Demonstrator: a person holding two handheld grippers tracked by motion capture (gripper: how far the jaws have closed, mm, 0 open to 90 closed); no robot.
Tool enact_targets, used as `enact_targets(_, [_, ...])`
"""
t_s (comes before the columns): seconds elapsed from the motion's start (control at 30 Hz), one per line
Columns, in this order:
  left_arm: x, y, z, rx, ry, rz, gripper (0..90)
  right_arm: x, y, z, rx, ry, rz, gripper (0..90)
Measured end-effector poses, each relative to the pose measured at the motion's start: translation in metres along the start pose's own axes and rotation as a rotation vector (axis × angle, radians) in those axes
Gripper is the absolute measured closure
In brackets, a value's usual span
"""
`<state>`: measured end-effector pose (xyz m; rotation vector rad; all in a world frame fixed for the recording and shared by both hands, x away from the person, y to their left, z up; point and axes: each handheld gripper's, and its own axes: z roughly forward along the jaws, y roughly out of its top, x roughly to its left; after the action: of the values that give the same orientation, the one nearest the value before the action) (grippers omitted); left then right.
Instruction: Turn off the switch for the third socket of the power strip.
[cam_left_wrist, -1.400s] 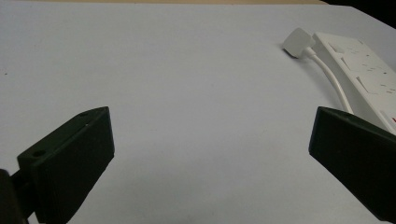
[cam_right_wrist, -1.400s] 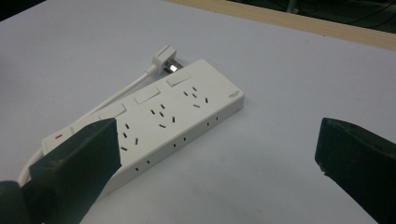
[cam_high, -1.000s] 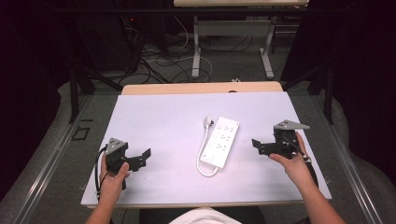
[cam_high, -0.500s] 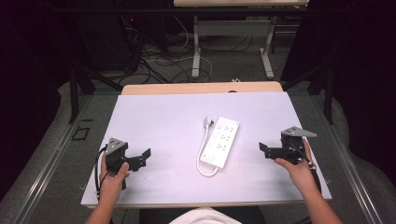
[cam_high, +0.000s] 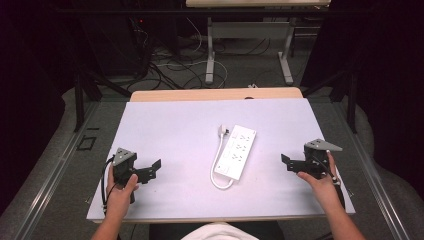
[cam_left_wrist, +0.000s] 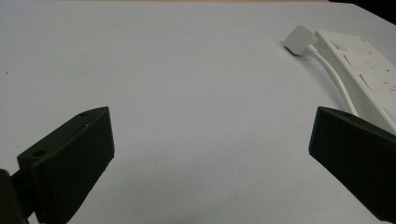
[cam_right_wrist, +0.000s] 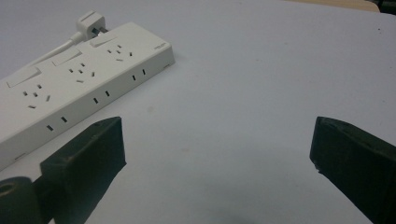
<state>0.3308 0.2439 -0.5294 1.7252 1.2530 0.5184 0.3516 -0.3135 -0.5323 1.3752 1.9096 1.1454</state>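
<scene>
Lay matte and pale, the worktop (cam_high: 170, 125), near edge partly hidden behind forearms. Rested flat at its middle, well apart from both tools: white plastic power strip (cam_high: 236, 152), oblong, cut off at the frame edge in both gripper views; thin cord (cam_high: 216, 165) looped beside it, plug (cam_high: 223, 131) at its far end. Left gripper (cam_high: 150, 170) and right gripper (cam_high: 289, 162): black blocky fingers (cam_left_wrist: 70, 163) spread wide, holding nothing.

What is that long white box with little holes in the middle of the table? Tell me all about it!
It is a white plastic power strip, long and flat, lying face up on the pale table. Its top has rows of socket holes and flat switches, and small slots run along its side. A thin white cord leaves the near end and loops back alongside it to a white plug at the far end. Both grippers are apart from it.
</scene>
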Motion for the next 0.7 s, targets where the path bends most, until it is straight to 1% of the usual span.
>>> enact_targets(0.03, [0.000,0.000,0.000,0.000,0.001,-0.001,0.1,-0.001,-0.001,0.001,0.000,-0.004,0.009,3.2])
enact_targets(0.07, [0.000,0.000,0.000,0.000,0.001,-0.002,0.1,-0.002,-0.002,0.000,0.011,0.005,0.008,3.2])
enact_targets(0.1, [0.000,0.000,0.000,0.000,0.001,-0.002,0.1,-0.002,-0.002,0.000,0.014,-0.002,0.012,3.2])
enact_targets(0.13, [0.000,0.000,0.000,0.000,0.001,-0.001,0.1,-0.003,-0.003,0.001,0.008,0.004,0.008,3.2])
enact_targets(0.17, [0.000,0.000,0.000,0.000,0.001,-0.001,0.1,-0.004,-0.004,0.000,0.014,0.000,0.008,3.2])
enact_targets(0.2, [0.000,0.000,0.000,0.001,0.001,0.000,0.1,-0.003,-0.005,0.002,0.002,-0.009,0.018,3.2])
enact_targets(0.23, [0.000,0.000,0.000,0.001,0.001,-0.001,0.1,-0.005,-0.006,0.001,0.015,-0.004,0.009,3.2])
enact_targets(0.27, [0.000,0.000,0.000,0.000,0.001,-0.003,0.1,-0.005,-0.007,0.002,0.013,-0.007,0.021,3.2])
enact_targets(0.3, [0.000,0.000,0.000,0.000,0.001,-0.003,0.1,-0.007,-0.008,0.002,0.022,-0.006,0.015,3.2])
enact_targets(0.33, [0.001,0.000,0.001,0.000,0.001,-0.003,0.1,-0.007,-0.010,0.003,0.023,-0.009,0.023,3.2])
enact_targets(0.47, [0.001,-0.001,0.001,0.001,0.002,-0.003,0.2,-0.011,-0.014,0.005,0.030,-0.015,0.030,3.2])
enact_targets(0.5, [0.001,-0.001,0.001,0.002,0.002,-0.002,0.1,-0.011,-0.014,0.005,0.032,-0.019,0.047,3.2])
enact_targets(0.53, [0.001,-0.001,0.001,0.002,0.002,-0.001,0.1,-0.012,-0.015,0.005,0.032,-0.022,0.044,3.2])
enact_targets(0.57, [0.001,-0.001,0.001,0.002,0.002,-0.002,0.1,-0.013,-0.015,0.005,0.032,-0.020,0.057,3.2])
enact_targets(0.67, [0.001,-0.001,0.001,0.003,0.003,-0.002,0.1,-0.014,-0.017,0.005,0.029,-0.021,0.073,3.2])
enact_targets(0.7, [0.001,-0.001,0.001,0.006,0.001,-0.007,0.1,-0.015,-0.017,0.005,0.029,-0.023,0.071,3.2])
